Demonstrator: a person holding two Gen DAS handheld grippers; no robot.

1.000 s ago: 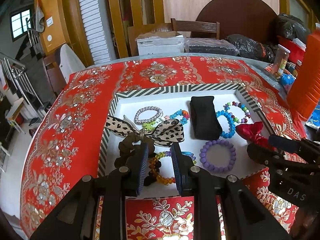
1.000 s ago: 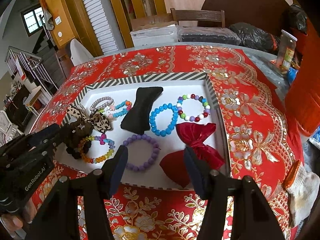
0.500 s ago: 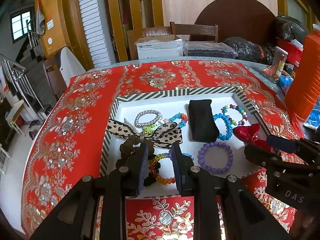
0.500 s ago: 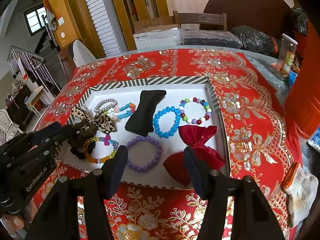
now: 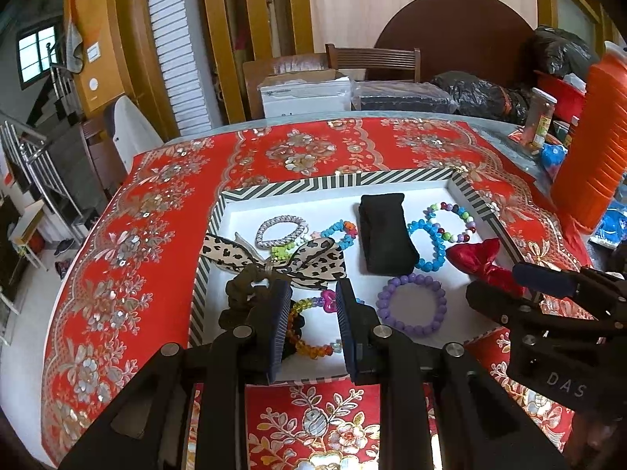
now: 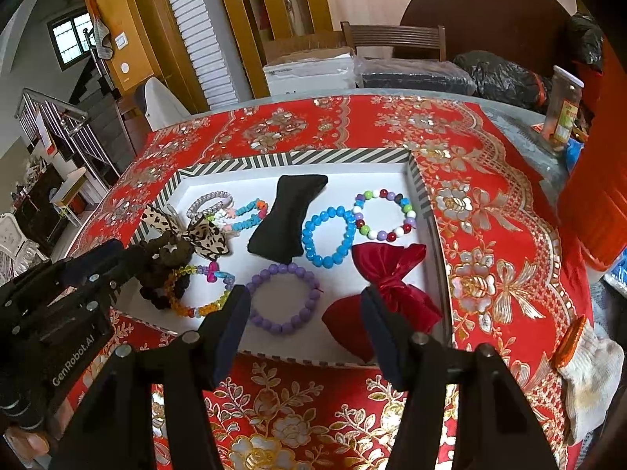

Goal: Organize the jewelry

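Note:
A striped-rim tray (image 5: pixel 337 182) on the red tablecloth holds a purple bead bracelet (image 6: pixel 282 329), a red bow (image 6: pixel 392 270), a black pouch (image 6: pixel 288 215), a blue bracelet (image 6: pixel 309 241), a mixed-colour bracelet (image 6: pixel 386 196), a rainbow bracelet (image 5: pixel 309 348), a leopard bow (image 5: pixel 313 258), a brown scrunchie (image 5: pixel 243 282) and a silver bracelet (image 5: pixel 278 231). My left gripper (image 5: pixel 313 313) hovers over the tray's near left part, narrowly open, nothing between its pads. My right gripper (image 6: pixel 305 313) hangs open over the near rim, framing the purple bracelet and red bow.
An orange ribbed stack (image 5: pixel 591 156) and a jar (image 5: pixel 542 117) stand at the table's right edge. A white cloth with an orange piece (image 6: pixel 588 368) lies near right. A chair (image 5: pixel 372 58) and boxes sit behind the table. The left table edge drops to the floor.
Both views have shifted a touch, so the tray sits slightly lower in the picture. The jaws keep their widths and nothing in the tray has moved.

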